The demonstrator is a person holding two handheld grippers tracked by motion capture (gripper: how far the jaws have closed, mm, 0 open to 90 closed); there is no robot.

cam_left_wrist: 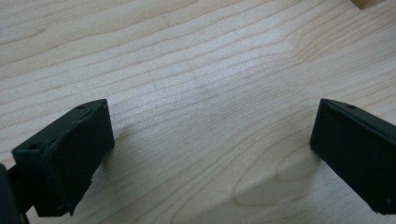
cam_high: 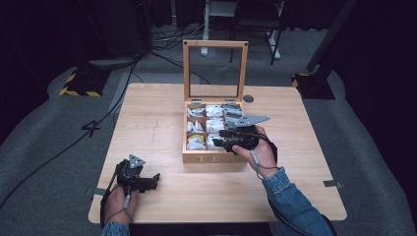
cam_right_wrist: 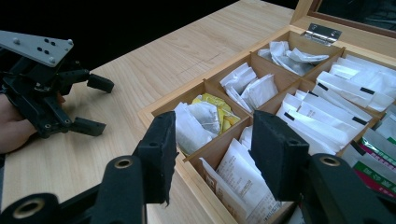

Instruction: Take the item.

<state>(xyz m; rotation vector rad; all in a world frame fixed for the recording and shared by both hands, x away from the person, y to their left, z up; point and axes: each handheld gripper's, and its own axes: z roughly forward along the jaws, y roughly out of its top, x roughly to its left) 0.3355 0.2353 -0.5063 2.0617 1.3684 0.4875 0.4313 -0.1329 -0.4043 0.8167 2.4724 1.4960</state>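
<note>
high view: wooden tea box [cam_high: 214, 158] mid-table, glass lid [cam_high: 215, 69] propped upright so the bags can be reached
right gripper [cam_right_wrist: 212, 154]: jaws spread, poised over near compartments, likely lining up on a tea bag [cam_right_wrist: 243, 175], nothing pinched
left gripper [cam_left_wrist: 205, 144]: jaws spread, empty, parked low over bare table [cam_left_wrist: 187, 60], well apart from box

A pale, wavy-grained wooden table [cam_high: 162, 113] carries a honey-coloured wooden box [cam_high: 214, 157] with "TEA" lettered on its front. Just past the black right gripper [cam_right_wrist: 212, 149], compartments hold white sachets [cam_right_wrist: 247, 88], some black-striped; yellow packets [cam_right_wrist: 219, 105] sit beside its jaw, green and red ones [cam_right_wrist: 378, 158] further out. The left gripper [cam_high: 147, 182] is black with a grey plate; the sleeve [cam_high: 290, 196] behind the right gripper is blue denim.
</note>
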